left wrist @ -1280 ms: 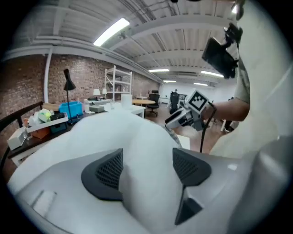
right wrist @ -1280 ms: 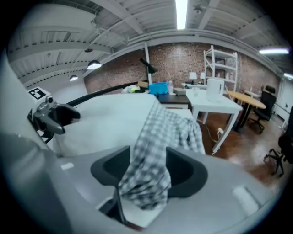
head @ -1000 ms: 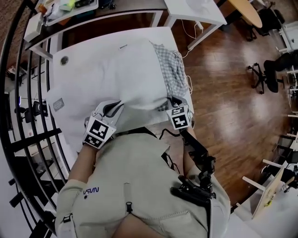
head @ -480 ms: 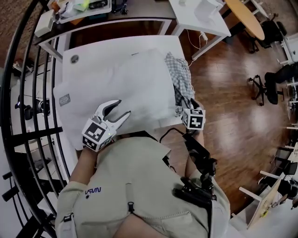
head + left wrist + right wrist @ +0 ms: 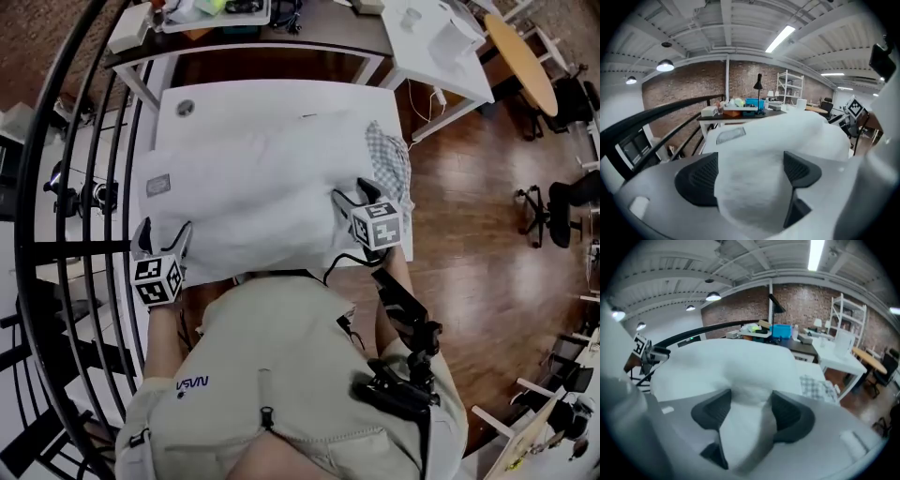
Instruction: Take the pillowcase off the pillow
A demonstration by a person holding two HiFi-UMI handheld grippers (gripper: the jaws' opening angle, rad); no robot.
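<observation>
Pillow [image 5: 253, 187] lies flat on the worktop [image 5: 234, 97] and covers most of it. Cloth heap [image 5: 389, 169] sits at the pillow's right end, touching it.

Left claw [image 5: 164, 232] is at the pillow's near left corner. Its jaws have just been opening, with the corner between them. Right claw [image 5: 353, 192] is at the near right corner, just before the cloth heap. Its jaws have also just been opening, with a bulge of pillow between them.

Railing [image 5: 75, 169] runs along the worktop's left side. Far worktop [image 5: 281, 23] stands behind, loaded with small items. Round table [image 5: 520, 56] is behind and to the right. Office chair [image 5: 553, 202] stands on the floor, well apart to the right.
</observation>
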